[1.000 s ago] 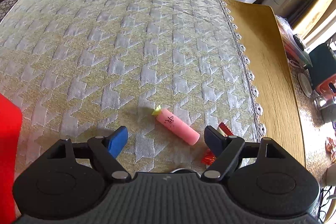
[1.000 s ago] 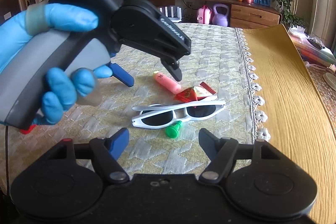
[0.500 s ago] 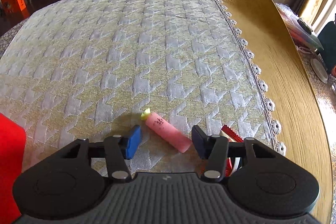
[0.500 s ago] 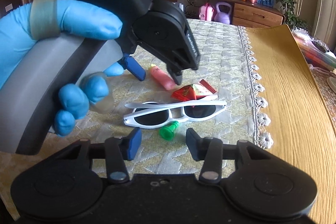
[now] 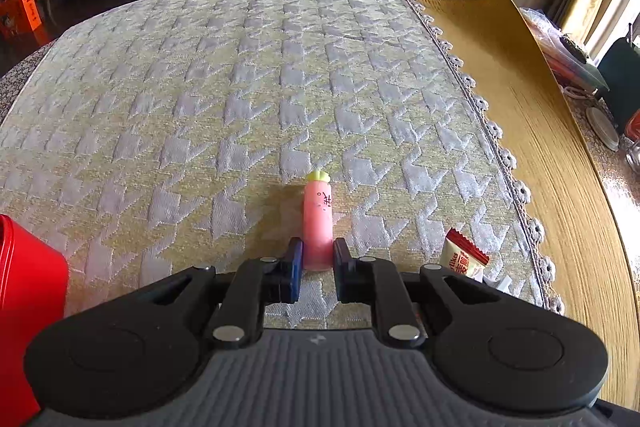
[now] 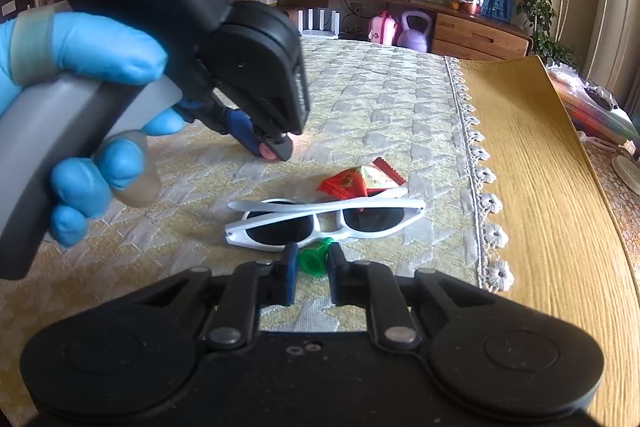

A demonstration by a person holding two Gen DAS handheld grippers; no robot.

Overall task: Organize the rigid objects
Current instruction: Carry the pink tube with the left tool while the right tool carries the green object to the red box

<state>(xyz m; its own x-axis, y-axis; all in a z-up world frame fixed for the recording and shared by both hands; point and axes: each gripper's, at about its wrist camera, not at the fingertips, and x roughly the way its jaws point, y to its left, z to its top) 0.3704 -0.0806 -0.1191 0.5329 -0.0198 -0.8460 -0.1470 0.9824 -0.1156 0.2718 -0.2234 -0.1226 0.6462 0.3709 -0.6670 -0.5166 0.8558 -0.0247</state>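
Left wrist view. Left tool [image 5: 316,261]: narrowed onto the near end of the pink carrot-shaped piece [image 5: 318,223], pads touching both its sides; piece pointing straight ahead of the tool, green tip farthest, lying on the patterned cloth [image 5: 240,87] of the worktop. Risk, as judged: grip only at the end, so likely to pivot or droop on lifting, or to slip out forward. Snack wrapper [image 5: 464,261] just right of the tool; liable to be brushed by a sideways swing. Red box [image 5: 28,287] at far left, well apart.

Right wrist view. Right tool [image 6: 313,263]: narrow, flanking the small green piece [image 6: 316,259]; contact with the pads probable but not certain. White sunglasses [image 6: 328,221] directly ahead, seemingly touching the green piece; red wrapper [image 6: 360,181] beyond them. Risk, as judged: forward drift nudging the sunglasses; small rounded piece squirting out under uneven pressure. Left tool ahead and to the left, tilted steeply down, tips at the cloth, held in a blue-gloved left hand [image 6: 92,131] wrapped round the grey handle.
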